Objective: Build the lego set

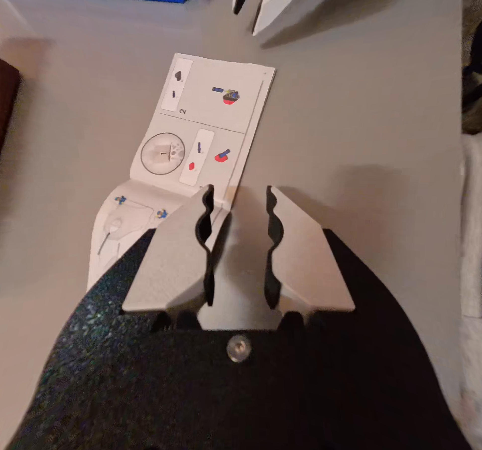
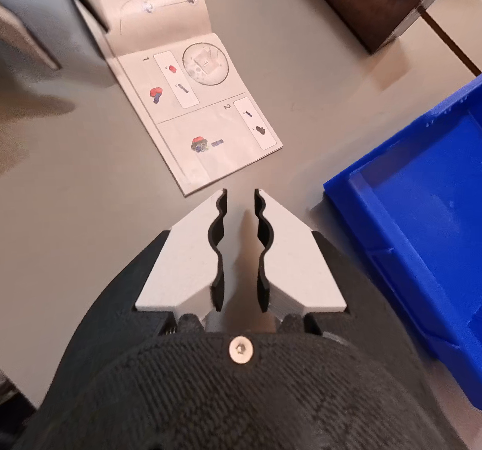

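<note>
We held both grippers over the grey bench (image 2: 78, 177), and neither one carried anything. The left gripper (image 1: 240, 190) stood with its jaws apart, a clear gap of bench and paper showing between the pale fingers. Its left fingertip (image 1: 206, 195) hung over the near edge of the instruction booklet (image 1: 208, 114); whether it touched the paper we could not tell. The right gripper (image 2: 240, 191) was likewise parted, with a narrower gap, and its tips hovered just short of the booklet's corner, apart from it.

The booklet lay open and flat near the middle of the bench, its printed page showing small pictures of red, blue and black pieces in two numbered steps. A second leaf curled up from the fold on the side toward the left gripper. We saw no loose lego pieces in either view; only their drawings on the page.

In the right wrist view a blue bin (image 2: 417, 229) sat at the right side of the bench, just beside the right gripper, and what we could see of its floor was bare. In the left wrist view the same bin showed as a blue slab at the far left corner. A dark brown wooden block (image 2: 378, 7) stood beyond the booklet, toward the far edge. The right gripper also appeared at the top of the left wrist view, blurred.
</note>
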Tool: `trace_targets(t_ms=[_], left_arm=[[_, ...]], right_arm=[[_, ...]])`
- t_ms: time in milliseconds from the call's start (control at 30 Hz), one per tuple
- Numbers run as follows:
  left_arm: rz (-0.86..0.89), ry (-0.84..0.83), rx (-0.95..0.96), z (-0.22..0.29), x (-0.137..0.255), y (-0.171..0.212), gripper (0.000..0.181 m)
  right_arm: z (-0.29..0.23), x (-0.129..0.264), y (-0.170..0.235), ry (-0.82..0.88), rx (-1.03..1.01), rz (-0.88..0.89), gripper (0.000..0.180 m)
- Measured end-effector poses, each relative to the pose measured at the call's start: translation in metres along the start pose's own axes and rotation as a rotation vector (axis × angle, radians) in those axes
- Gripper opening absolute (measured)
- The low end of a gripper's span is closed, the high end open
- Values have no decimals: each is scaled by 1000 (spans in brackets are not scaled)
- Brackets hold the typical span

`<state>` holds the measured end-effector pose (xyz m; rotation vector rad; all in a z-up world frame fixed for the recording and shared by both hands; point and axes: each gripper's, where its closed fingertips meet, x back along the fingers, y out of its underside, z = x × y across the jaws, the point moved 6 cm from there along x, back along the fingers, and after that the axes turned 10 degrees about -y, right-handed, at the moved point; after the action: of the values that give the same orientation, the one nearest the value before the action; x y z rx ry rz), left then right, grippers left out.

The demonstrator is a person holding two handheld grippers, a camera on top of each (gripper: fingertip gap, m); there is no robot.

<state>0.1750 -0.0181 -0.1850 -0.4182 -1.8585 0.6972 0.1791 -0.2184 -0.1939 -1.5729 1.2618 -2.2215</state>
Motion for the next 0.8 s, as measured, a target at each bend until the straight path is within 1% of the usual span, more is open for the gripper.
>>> trace_targets(t_ms=[33,167,267,333,400,467,633,800], left_arm=[[-27,15,-34,-4,-5,-3,39],[-108,117,-104,-13,-23,-7,48],[-159,163,-100,-16,-34,-3,46],[-152,184,-72,-17,-35,-4,44],[-152,153,-82,-20,-34,-1,36],[-147,147,-71,-20,-33,1,33],[-113,139,-38,-19,-28,5,28],[-82,72,-33,-15,-15,11,29]], right_arm=[[0,1,2,-3,10,-8,19],[0,6,6,-13,8,1,20],[-4,8,6,-52,48,25,21],[-8,8,6,-78,72,33,22],[-9,7,6,-82,84,33,22],[-8,7,5,-84,84,40,22],[-14,4,-3,-107,120,66,22],[-22,0,-12,-124,156,81,22]])
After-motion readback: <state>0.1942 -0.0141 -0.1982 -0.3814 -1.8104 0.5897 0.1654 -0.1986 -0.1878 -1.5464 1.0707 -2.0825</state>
